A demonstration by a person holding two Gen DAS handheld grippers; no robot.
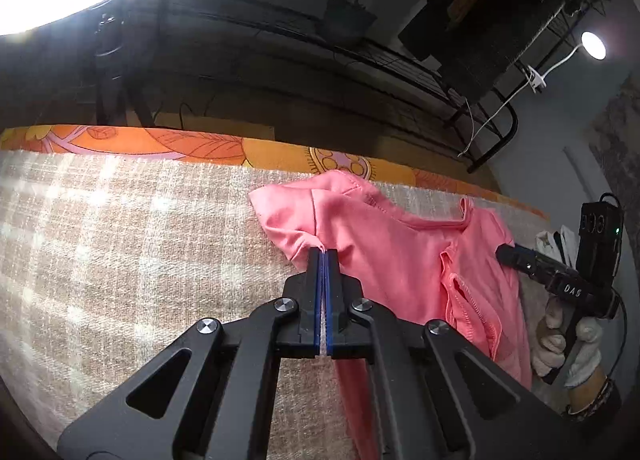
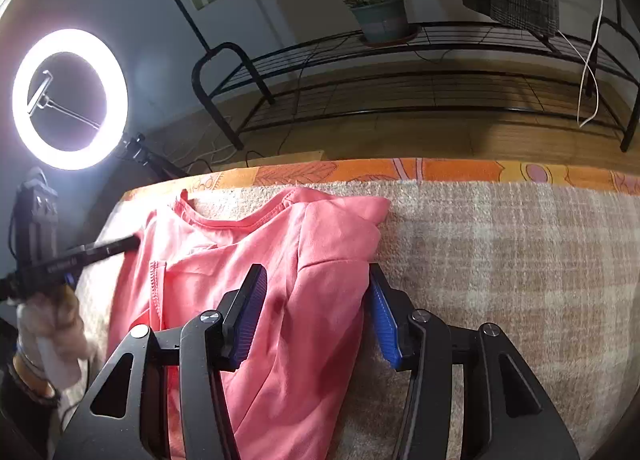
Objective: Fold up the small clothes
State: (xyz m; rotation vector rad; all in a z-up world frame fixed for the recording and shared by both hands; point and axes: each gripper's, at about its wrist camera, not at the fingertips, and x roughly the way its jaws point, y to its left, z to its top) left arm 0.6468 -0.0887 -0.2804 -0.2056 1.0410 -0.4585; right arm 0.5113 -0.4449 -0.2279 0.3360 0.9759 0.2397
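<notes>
A small pink T-shirt (image 1: 400, 260) lies crumpled on a beige checked cloth (image 1: 120, 240), neck toward the far edge. My left gripper (image 1: 323, 251) is shut on a pinch of the shirt at the seam under its left sleeve. In the right wrist view the shirt (image 2: 312, 320) runs up between my right gripper's (image 2: 316, 270) blue pads (image 2: 384, 316), which stand apart astride the bunched right sleeve; it is open. Each gripper shows in the other's view, held by a gloved hand: the right gripper (image 1: 505, 251) at the shirt's right edge, the left gripper (image 2: 134, 240) at its left edge.
An orange flowered sheet (image 2: 440, 170) edges the far side of the bed. Beyond it stand a black wire rack (image 2: 400, 72) with a plant pot (image 2: 380, 18) and a lit ring light (image 2: 70, 98). A black box (image 1: 600, 228) sits at the right.
</notes>
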